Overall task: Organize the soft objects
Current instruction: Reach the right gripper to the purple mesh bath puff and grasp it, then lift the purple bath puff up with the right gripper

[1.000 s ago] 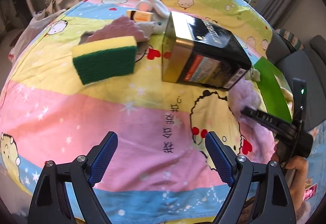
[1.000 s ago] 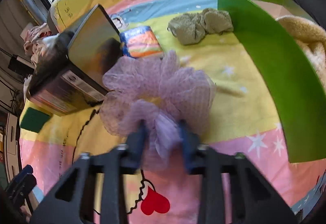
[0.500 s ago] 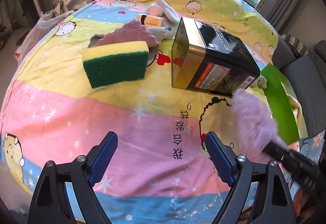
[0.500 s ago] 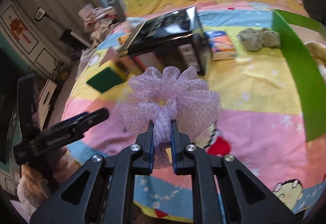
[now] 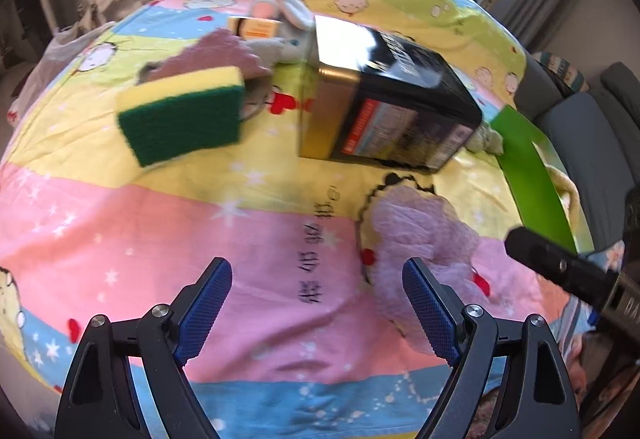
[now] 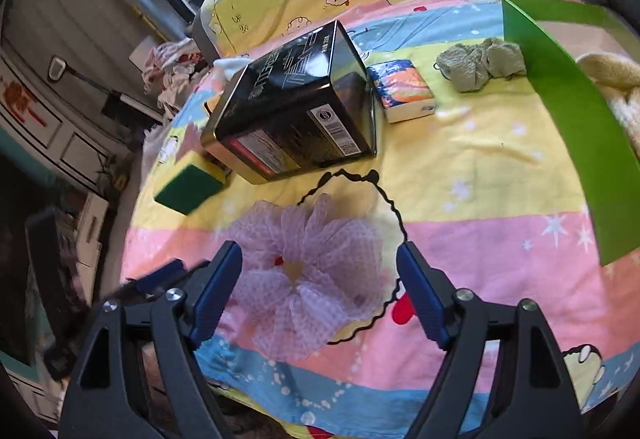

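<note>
right gripper (image 6: 319, 281): my jaws are opening, pads clear of the lilac mesh puff (image 6: 306, 275), which lies between them

puff spot: on the cartoon blanket (image 6: 480, 175), just in front of the black tin (image 6: 296, 107)

left gripper (image 5: 316, 313): spread wide, nothing in it

sponge (image 5: 184, 115): left of the tin

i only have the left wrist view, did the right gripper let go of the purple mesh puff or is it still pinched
Observer: The right gripper has let go. Its jaws are opening and its pads stand clear of the purple mesh puff, which lies on the blanket between them.
Operator: anything behind the black tin i cant see
Observer: Yes, a small tissue pack lies right beside the black tin, on its far side from your camera.
Operator: whats that lump peeking out by the green box
Observer: A crumpled grey-green cloth, lying on the blanket just outside the green box.
</note>
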Demonstrator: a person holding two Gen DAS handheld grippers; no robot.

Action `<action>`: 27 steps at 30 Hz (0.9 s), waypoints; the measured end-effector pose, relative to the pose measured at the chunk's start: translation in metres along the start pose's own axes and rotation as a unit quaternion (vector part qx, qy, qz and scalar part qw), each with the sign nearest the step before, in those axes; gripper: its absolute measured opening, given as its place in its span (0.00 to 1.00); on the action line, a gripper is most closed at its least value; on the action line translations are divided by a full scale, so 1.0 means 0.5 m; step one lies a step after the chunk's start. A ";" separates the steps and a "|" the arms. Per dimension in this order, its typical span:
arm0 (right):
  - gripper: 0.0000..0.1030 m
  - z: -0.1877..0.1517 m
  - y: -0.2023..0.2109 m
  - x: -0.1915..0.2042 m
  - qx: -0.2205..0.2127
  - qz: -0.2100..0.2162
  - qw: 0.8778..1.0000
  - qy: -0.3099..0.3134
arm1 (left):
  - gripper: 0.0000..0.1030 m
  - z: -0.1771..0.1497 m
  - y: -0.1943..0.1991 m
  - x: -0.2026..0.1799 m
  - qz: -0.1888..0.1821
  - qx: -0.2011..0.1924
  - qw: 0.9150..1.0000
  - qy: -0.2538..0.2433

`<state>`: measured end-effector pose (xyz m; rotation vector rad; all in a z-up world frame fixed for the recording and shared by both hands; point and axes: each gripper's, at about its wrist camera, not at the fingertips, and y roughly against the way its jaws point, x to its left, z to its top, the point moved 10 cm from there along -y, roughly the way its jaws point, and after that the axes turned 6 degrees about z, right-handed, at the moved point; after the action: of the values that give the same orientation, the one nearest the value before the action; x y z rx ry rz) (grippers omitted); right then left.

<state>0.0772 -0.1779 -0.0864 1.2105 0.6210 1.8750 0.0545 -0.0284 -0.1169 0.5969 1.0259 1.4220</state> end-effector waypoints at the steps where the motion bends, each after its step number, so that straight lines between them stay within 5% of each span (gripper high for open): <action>1: 0.77 -0.001 -0.001 0.000 0.001 0.007 1.000 -0.006 | 0.82 -0.004 -0.003 -0.011 -0.005 0.002 1.000 -0.005; 12: 0.76 -0.033 -0.093 -0.018 0.058 0.031 0.996 -0.052 | 0.53 -0.051 -0.063 -0.098 -0.033 0.047 0.997 -0.043; 13: 0.74 -0.036 -0.100 -0.020 0.063 0.032 0.996 -0.055 | 0.44 -0.050 -0.064 -0.103 -0.035 0.047 0.997 -0.046; 21: 0.28 -0.058 -0.134 -0.005 0.080 0.061 0.993 -0.060 | 0.25 -0.049 -0.075 -0.131 -0.023 0.043 0.996 -0.070; 27: 0.22 -0.041 -0.107 0.012 0.054 0.080 0.994 -0.054 | 0.19 -0.035 -0.050 -0.148 -0.024 0.022 0.996 -0.089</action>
<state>0.0764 -0.1427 -0.1321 1.4596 0.5860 1.9117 0.0632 -0.1069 -0.1303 0.7128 0.9252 1.2830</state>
